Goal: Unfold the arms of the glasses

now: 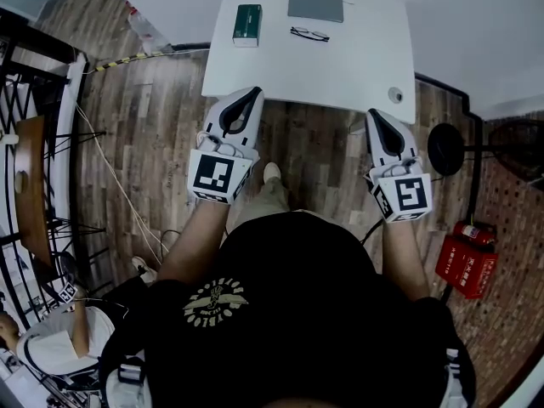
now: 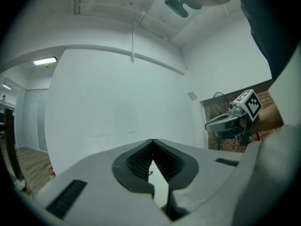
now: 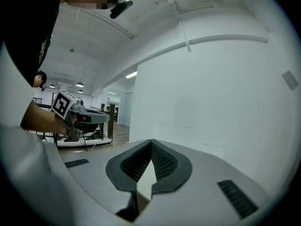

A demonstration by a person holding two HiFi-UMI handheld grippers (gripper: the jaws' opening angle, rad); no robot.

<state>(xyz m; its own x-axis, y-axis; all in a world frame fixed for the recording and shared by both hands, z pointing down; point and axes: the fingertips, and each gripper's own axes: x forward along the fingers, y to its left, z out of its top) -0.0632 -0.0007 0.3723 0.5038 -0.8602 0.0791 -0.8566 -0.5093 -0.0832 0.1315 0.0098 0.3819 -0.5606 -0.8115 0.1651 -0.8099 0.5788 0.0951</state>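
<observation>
The dark-framed glasses (image 1: 309, 34) lie folded on the white table (image 1: 357, 66), towards its far side. My left gripper (image 1: 252, 92) hovers at the table's near left edge, well short of the glasses. Its jaws meet at the tips in the left gripper view (image 2: 153, 140), shut with nothing between them. My right gripper (image 1: 374, 113) is held just off the table's near right edge. It too is shut and empty in the right gripper view (image 3: 151, 140). Both point towards the table and the white wall behind it.
A green box (image 1: 247, 25) and a grey case (image 1: 315, 5) lie on the table near the glasses, and a small round object (image 1: 395, 94) sits at its near right corner. On the wooden floor at the right are a black stand (image 1: 446, 149) and red extinguishers (image 1: 467, 257).
</observation>
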